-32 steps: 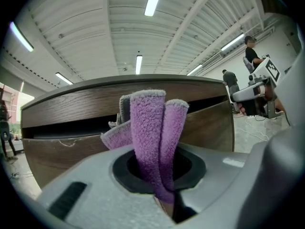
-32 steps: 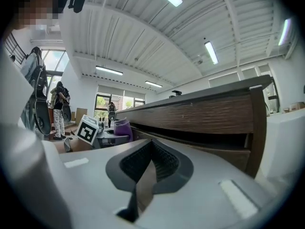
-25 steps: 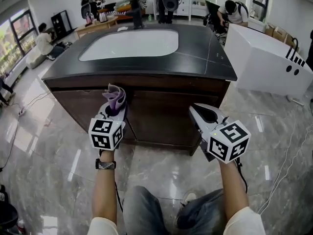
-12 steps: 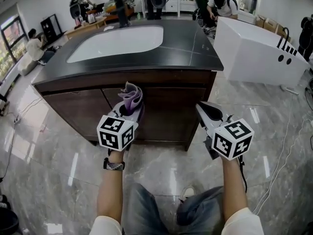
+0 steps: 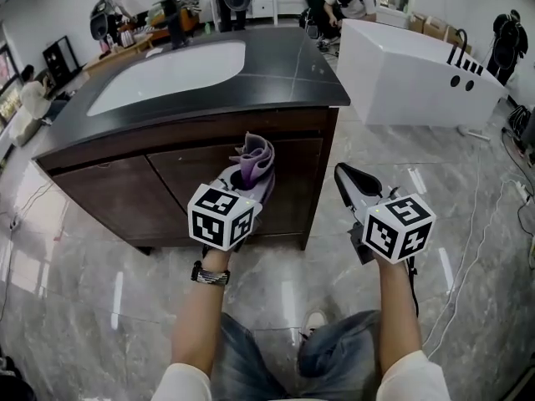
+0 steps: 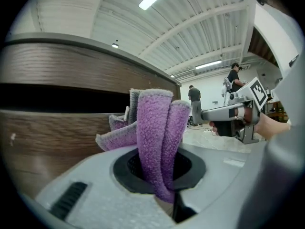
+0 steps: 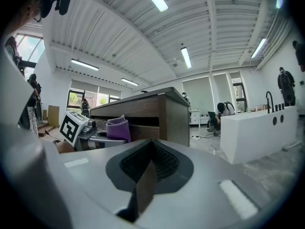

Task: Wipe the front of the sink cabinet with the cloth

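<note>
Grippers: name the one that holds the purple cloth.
The left gripper: its jaws are shut on the purple cloth. The right gripper is shut with nothing between its jaws.

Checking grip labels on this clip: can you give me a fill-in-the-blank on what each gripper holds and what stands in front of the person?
1. The left gripper is shut on a ____ cloth.
2. The right gripper is shut and holds ____.
3. The sink cabinet has brown wooden fronts under a ____ countertop.
Missing words: purple; nothing; black.
</note>
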